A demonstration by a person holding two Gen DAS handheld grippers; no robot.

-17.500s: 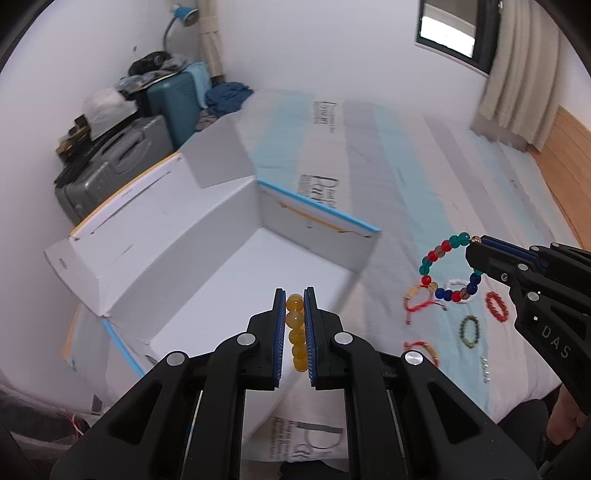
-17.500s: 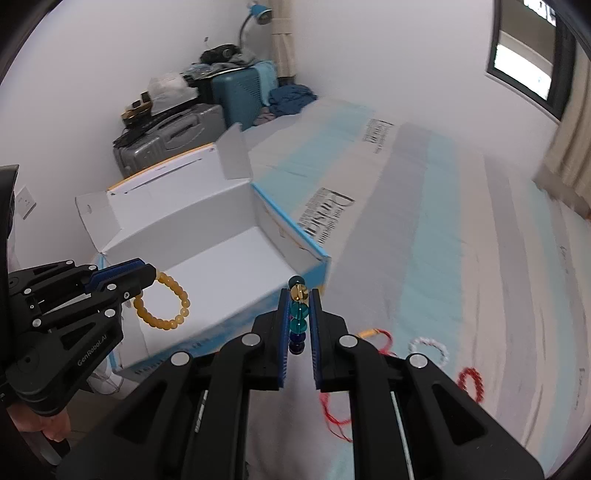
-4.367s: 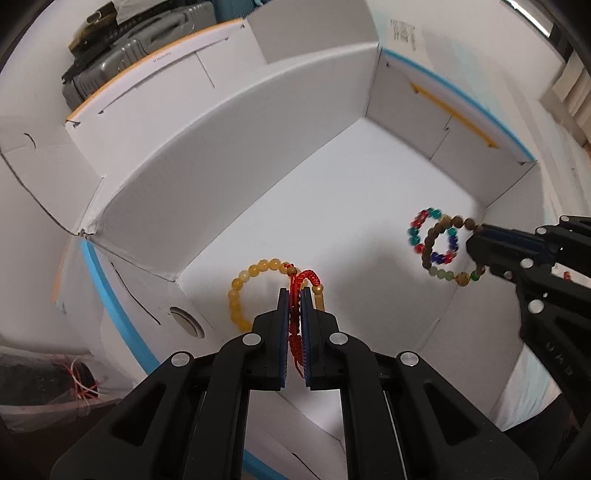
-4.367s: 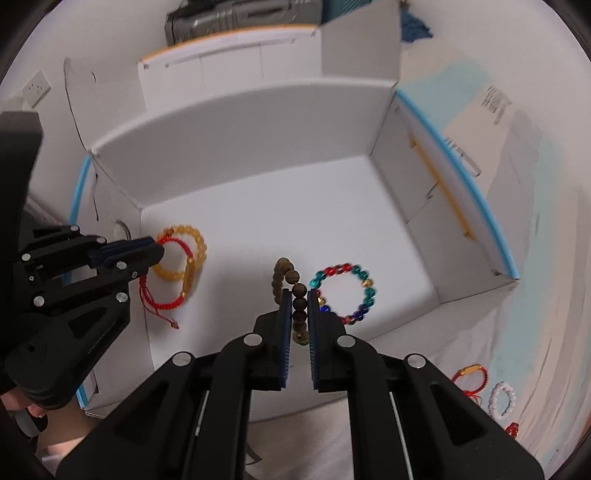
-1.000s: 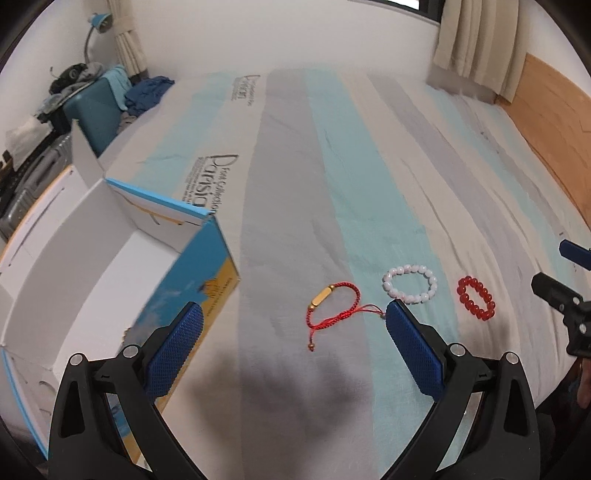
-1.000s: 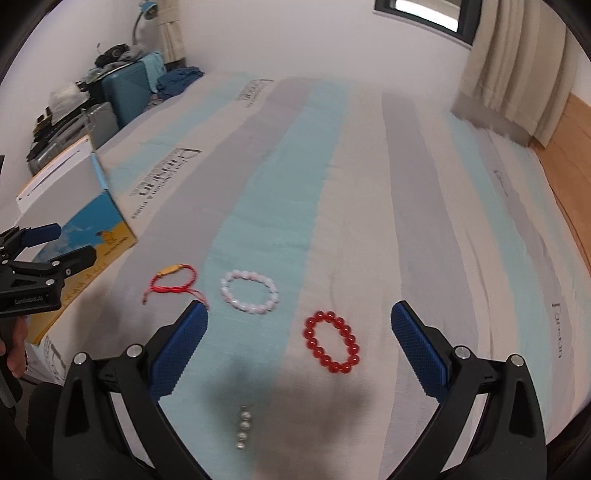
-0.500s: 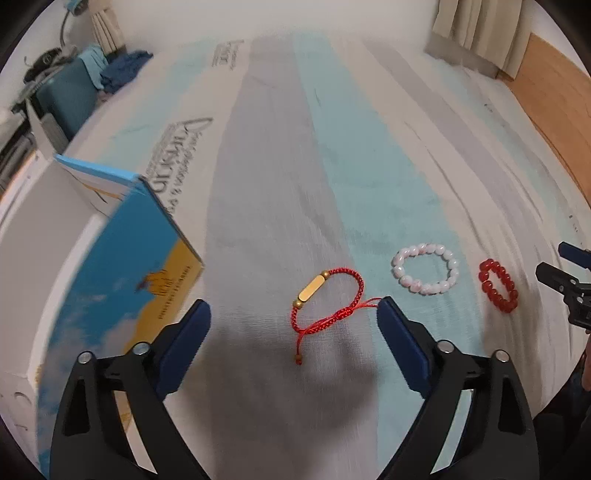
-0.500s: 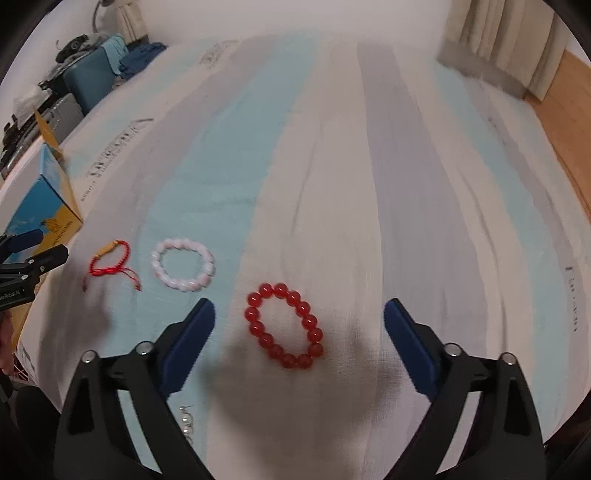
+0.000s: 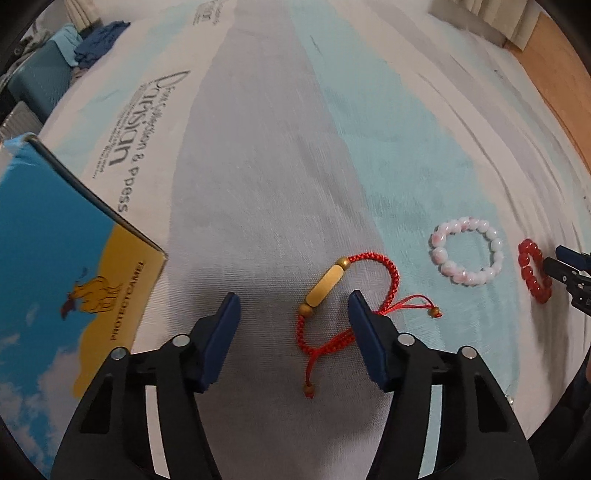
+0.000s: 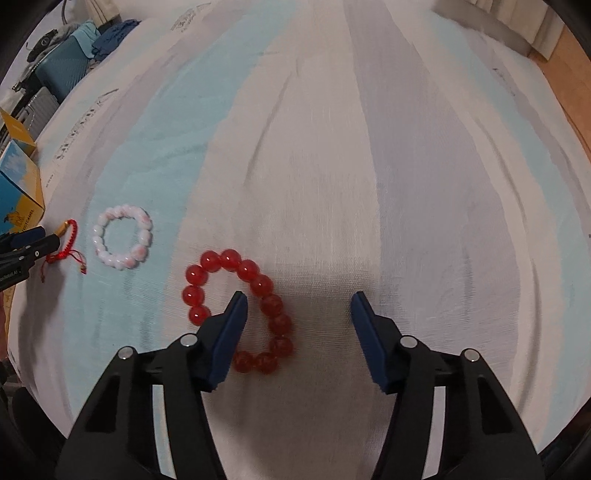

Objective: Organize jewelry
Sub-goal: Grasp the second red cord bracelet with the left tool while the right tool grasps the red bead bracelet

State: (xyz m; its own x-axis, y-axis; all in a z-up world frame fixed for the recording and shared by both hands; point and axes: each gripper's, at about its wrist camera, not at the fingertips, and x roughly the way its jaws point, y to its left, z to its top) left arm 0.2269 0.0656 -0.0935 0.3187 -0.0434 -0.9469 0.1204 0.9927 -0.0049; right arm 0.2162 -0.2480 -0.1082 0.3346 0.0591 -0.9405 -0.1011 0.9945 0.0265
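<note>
Currently on striped bedsheet: red cord bracelet with gold tube bead, lying between spread jaws of left gripper; pale pink bead bracelet just right of it; red bead bracelet, large glossy beads, under spread jaws of right gripper, left pad overlapping its ring. Blue-and-yellow box at near left edge. Open sheet far and right of all three bracelets.

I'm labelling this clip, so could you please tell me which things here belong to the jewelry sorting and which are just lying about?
Job:
red cord bracelet
white bead bracelet
red bead bracelet
box
left tool
right tool

Lying about:
suitcases
clothes
curtain
</note>
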